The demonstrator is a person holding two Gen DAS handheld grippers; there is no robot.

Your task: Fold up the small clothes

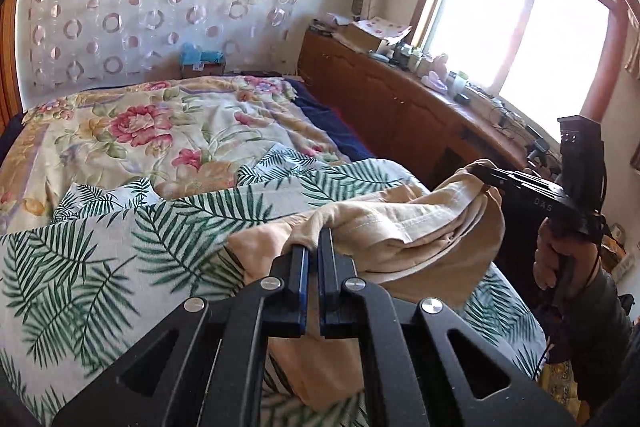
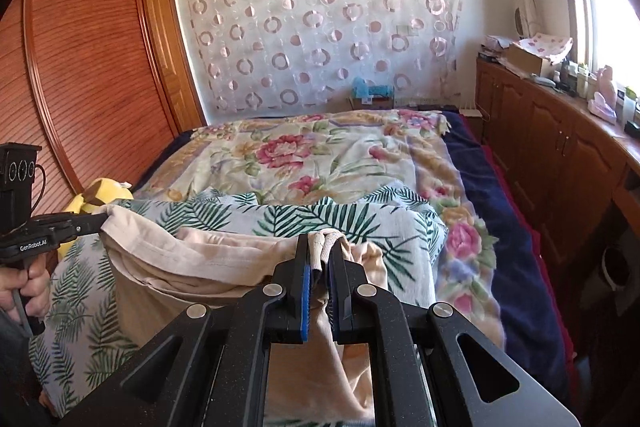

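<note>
So over at 9 o'clock in the right wrist view there's the left tongs [image 2: 105, 218], clenched on a corner of the beige garment [image 2: 208, 263], with a hand [image 2: 28, 289] wrapped round the handle below it. Behind that a yellow thing [image 2: 105, 191] sits on the bed against the wooden wardrobe [image 2: 80, 75], can't tell what it is. The garment itself hangs stretched between the two tongs, just above the palm-leaf sheet [image 2: 280, 217] at the near end of the bed, with the lower part drooping down towards 6 o'clock. Dead centre, the right tongs [image 2: 323, 247] are clamped on a bunched-up whitish edge of the same garment, looks like a waistband poking up between the blue pads. Further back at 12 o'clock is the floral quilt [image 2: 320, 155], and past it a small cardboard box [image 2: 372, 102] by the circle-patterned curtain [image 2: 320, 27] with something blue in it. Over at 2 o'clock the wooden surface [image 2: 560, 131] under the window carries an open brown box [image 2: 528, 61] with a pink-spotted paper or cloth draped on top, contents hidden, plus a row of small jars and bottles too small to make out. From the left wrist view, the left tongs [image 1: 314, 239] are pinched shut on a fold of the beige cloth, and the right tongs [image 1: 476, 169] grip its far corner at 3 o'clock.
</note>
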